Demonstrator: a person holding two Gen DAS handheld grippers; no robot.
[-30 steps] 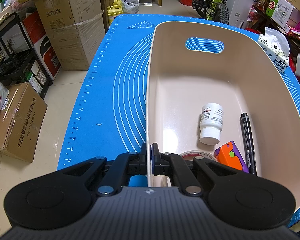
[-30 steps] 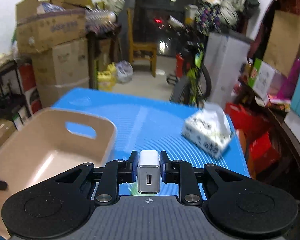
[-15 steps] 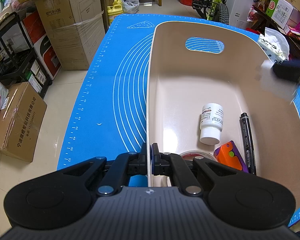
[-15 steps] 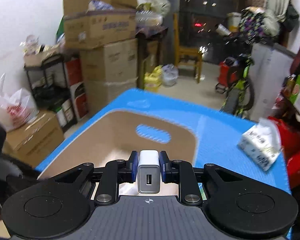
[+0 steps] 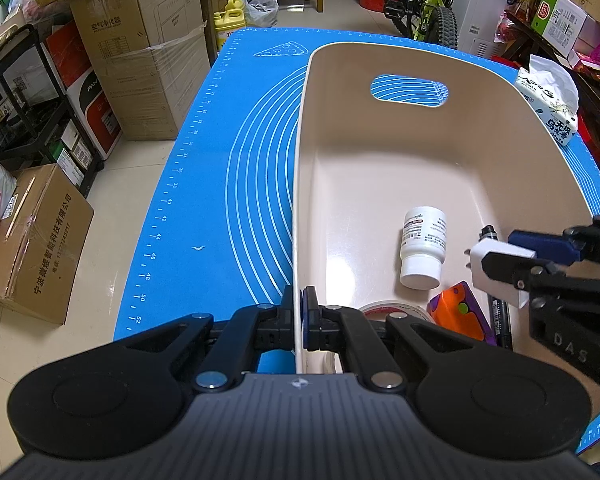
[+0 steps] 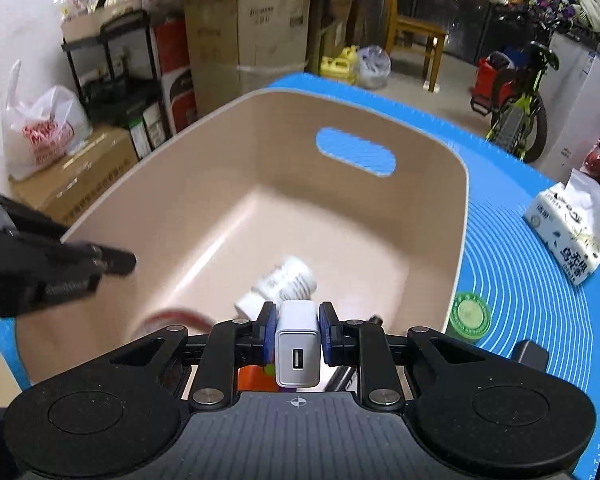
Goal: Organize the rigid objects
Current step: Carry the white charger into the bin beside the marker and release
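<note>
A beige bin (image 5: 380, 80) (image 6: 460, 216) stands on the blue mat (image 5: 228, 168). My left gripper (image 5: 299, 320) is shut on the bin's near left wall. My right gripper (image 6: 297, 334) is shut on a white USB charger (image 6: 297, 350) and holds it over the bin's near right part; the charger also shows in the left wrist view (image 5: 496, 268). In the bin lie a white pill bottle (image 5: 422, 246), an orange and purple toy (image 5: 458, 316), a black marker (image 5: 500, 320) and a tape roll (image 5: 388, 308).
A tissue pack (image 5: 550, 108) (image 6: 568, 236) lies on the mat right of the bin. A green lid (image 6: 470, 314) and a black object (image 6: 530, 354) sit on the mat by the bin's right wall. Cardboard boxes (image 5: 140, 52), a shelf and a bicycle (image 5: 424, 4) surround the table.
My right gripper has swung left and down with the charger, from beside the bin to over its inside. My left gripper has kept its hold on the bin wall.
</note>
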